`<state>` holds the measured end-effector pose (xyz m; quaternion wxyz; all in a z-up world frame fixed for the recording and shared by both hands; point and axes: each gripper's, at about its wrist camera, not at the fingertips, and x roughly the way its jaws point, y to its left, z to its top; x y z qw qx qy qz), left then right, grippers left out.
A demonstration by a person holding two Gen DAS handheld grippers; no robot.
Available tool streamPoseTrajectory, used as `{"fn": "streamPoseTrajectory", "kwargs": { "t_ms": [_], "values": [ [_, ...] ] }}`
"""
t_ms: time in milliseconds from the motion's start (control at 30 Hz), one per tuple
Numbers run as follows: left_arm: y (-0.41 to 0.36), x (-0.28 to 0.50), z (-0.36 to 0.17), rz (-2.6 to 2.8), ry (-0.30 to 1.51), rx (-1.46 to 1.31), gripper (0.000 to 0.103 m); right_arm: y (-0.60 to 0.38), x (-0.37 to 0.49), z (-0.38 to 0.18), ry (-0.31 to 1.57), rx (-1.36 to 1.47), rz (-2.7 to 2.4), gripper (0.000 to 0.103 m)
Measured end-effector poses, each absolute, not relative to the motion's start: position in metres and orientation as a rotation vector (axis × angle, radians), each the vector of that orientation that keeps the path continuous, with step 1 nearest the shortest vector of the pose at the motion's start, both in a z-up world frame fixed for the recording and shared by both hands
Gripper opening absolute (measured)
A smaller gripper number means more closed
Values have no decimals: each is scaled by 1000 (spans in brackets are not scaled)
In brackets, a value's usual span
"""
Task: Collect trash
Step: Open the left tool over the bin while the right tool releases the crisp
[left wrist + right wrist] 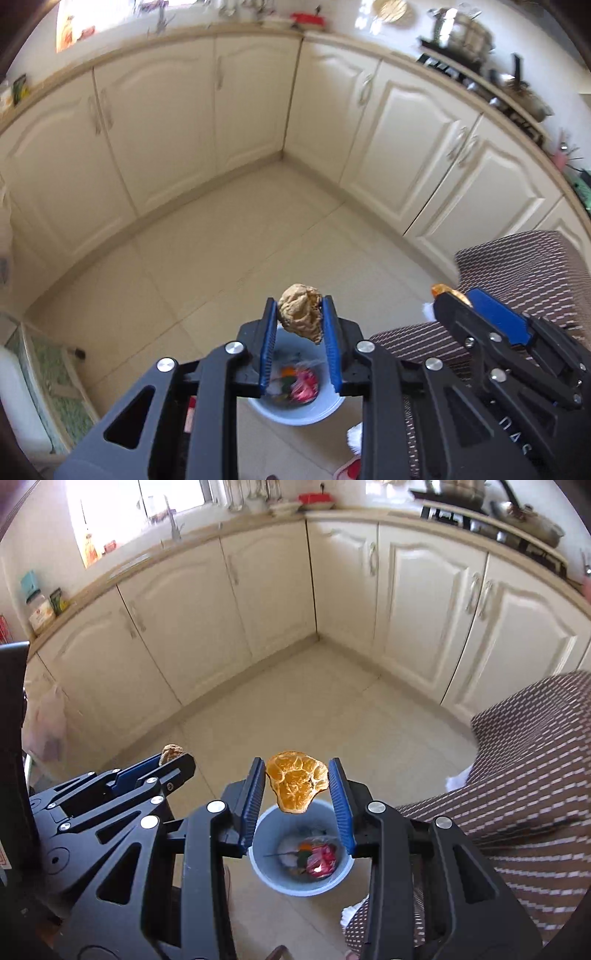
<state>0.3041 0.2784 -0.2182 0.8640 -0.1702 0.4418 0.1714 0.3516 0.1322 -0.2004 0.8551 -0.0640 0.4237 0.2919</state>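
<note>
My left gripper (300, 308) is shut on a crumpled brown paper ball (300, 312), held above a pale blue trash bucket (295, 411) on the floor. The bucket holds several colourful scraps. My right gripper (297, 775) is shut on a piece of orange peel (296, 786), hanging over the same bucket (264, 845). In the left wrist view the right gripper (448, 293) shows at the right with the peel (439, 289) at its tip. In the right wrist view the left gripper (177, 757) shows at the left with the paper ball (170, 752).
Cream kitchen cabinets (258, 590) wrap around a corner behind the tiled floor (221, 258). A person's patterned brown clothing (535, 775) fills the right side. The worktop carries a stove with pots (517, 517), a sink tap (173, 524) and jars (40, 609).
</note>
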Motion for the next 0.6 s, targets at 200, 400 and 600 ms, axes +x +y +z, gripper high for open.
{"fn": "streamPoseTrajectory", "kwargs": {
  "t_ms": [200,400,600],
  "values": [
    [291,320,-276,367,1059,-377,25,145,367,-260,1011,-138,594,35],
    [295,332,-302,366,1128,-384,26,144,385,-287,1070,-142,576,35],
    [296,332,-313,381,1151,-374,42,146,391,-301,1098,-138,575,36]
  ]
}}
